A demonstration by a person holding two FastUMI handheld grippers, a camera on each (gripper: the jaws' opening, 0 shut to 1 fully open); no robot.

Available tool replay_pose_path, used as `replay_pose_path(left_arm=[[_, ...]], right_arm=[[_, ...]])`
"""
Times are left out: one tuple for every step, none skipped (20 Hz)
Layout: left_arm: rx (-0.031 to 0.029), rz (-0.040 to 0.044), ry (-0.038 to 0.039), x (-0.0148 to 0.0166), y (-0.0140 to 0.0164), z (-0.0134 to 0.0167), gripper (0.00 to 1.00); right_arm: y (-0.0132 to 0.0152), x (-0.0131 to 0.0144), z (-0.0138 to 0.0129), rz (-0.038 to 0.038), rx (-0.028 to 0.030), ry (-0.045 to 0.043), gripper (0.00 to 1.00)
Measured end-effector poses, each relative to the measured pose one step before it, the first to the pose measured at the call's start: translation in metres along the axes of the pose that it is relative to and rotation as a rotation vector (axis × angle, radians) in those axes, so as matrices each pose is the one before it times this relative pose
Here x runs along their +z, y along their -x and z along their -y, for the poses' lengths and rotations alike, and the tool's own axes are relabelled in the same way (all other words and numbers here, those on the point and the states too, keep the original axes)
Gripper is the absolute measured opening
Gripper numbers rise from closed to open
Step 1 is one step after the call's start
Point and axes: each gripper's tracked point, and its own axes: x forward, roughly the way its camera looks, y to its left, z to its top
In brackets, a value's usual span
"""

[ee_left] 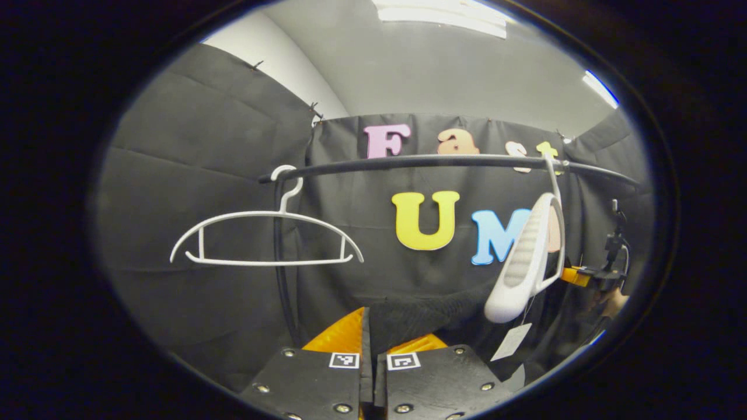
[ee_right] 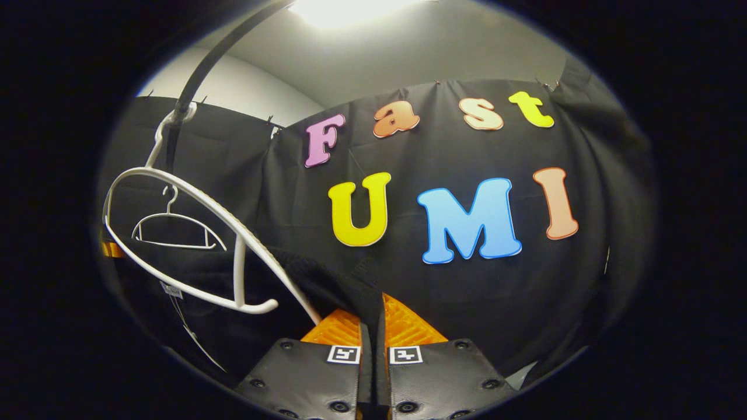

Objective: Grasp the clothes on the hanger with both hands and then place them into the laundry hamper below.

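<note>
1. The left gripper [ee_left: 369, 344] sits at 6 o'clock in the left gripper view, its two orange fingers drawn close together with a fold of black clothes [ee_left: 420, 318] pinched between them.
2. The right gripper [ee_right: 372, 332] sits at 6 o'clock in the right gripper view, its orange fingers likewise narrow and clamped on a black strip of the clothes [ee_right: 327, 280].
3. In the left gripper view the dark cloth stretches from the fingers toward 3 o'clock, up to a white hanger [ee_left: 525, 262] seen edge-on and tilted. A pale tag [ee_left: 510, 341] dangles below that hanger.
4. This white hanger hooks over a black rail [ee_left: 443, 161] that runs across the middle of the view from 9 to 3 o'clock.
5. A second white hanger, bare [ee_left: 265, 239], hangs from the same rail toward 9 o'clock.
6. At 3 o'clock in the left gripper view, the other gripper and the hand [ee_left: 613, 300] holding it show small at the edge.
7. In the right gripper view the near hanger [ee_right: 192, 245] fills the 9 o'clock side, tilted, with the cloth draped off its lower arm down to the fingers. The bare hanger [ee_right: 175, 227] shows small through its frame.
</note>
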Motion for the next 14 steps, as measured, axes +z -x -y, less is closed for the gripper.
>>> replay_pose_path(left_arm=[[-0.0023, -0.00978, -0.00776, -0.00604, -0.00202, 0.0018, 0.02], [-0.00232, -0.00899, -0.00778, -0.00615, -0.00167, 0.00213, 0.02], [-0.00201, -0.00925, -0.00563, -0.00542, -0.00128, 0.00179, 0.02], [-0.0039, -0.00827, -0.00147, -0.00551, 0.00031, 0.00191, 0.02], [-0.00332, -0.00723, 0.00284, -0.00529, -0.00153, 0.00132, 0.02], [-0.00483, -0.0034, 0.00456, -0.0044, -0.00019, 0.00138, 0.02], [-0.0052, 0.00085, 0.00439, -0.0039, -0.00022, 0.00222, 0.02], [-0.00415, -0.00281, 0.0016, -0.00522, 0.00119, 0.00361, 0.02], [-0.00046, -0.00678, -0.00211, -0.00557, -0.00023, 0.00328, 0.02], [-0.00548, -0.00885, -0.0011, -0.00633, 0.00159, 0.00417, 0.02], [-0.00633, -0.00707, -0.00161, -0.00587, 0.00034, 0.00351, 0.02], [-0.00633, -0.00637, 0.00021, -0.00489, 0.00336, 0.0003, 0.02], [-0.00459, -0.00546, 0.00154, -0.00444, 0.00395, 0.00104, 0.02], [-0.00647, -0.0039, 0.00423, -0.00503, 0.00761, 0.00134, 0.02]], right_arm=[[0.00239, -0.00605, 0.00094, -0.01435, -0.00695, -0.00474, 0.02], [0.00153, -0.00497, 0.00202, -0.01195, -0.00805, -0.00169, 0.04], [0.00116, -0.0045, 0.00178, -0.00896, -0.00861, 0.00057, 0.04], [0.00167, -0.00304, 0.00178, -0.00471, -0.00833, 0.00144, 0.04], [0.00201, -0.00383, 0.00144, -0.00684, -0.00701, 0.00064, 0.04], [0.00201, -0.00314, 0.00157, -0.00577, -0.0074, 0.0014, 0.04], [0.00251, -0.00285, 0.00207, -0.00653, -0.01039, 0.00229, 0.04], [0.00248, -0.00503, 0.00243, -0.01107, -0.00755, 0.00447, 0.04], [0.00314, -0.00799, -0.00008, -0.01401, -0.00114, 0.00144, 0.04], [0.00369, -0.00686, -0.00048, -0.0146, -0.00109, 0.00139, 0.04], [0.00525, -0.00645, 0.00012, -0.01137, -0.00513, 0.00615, 0.04], [0.00481, -0.00511, 0.0015, -0.00604, -0.00892, 0.00954, 0.04], [0.00555, -0.00508, -0.0005, -0.00599, -0.00687, 0.00826, 0.04], [0.00483, -0.00386, -0.00125, -0.00528, -0.00482, 0.00577, 0.04]])
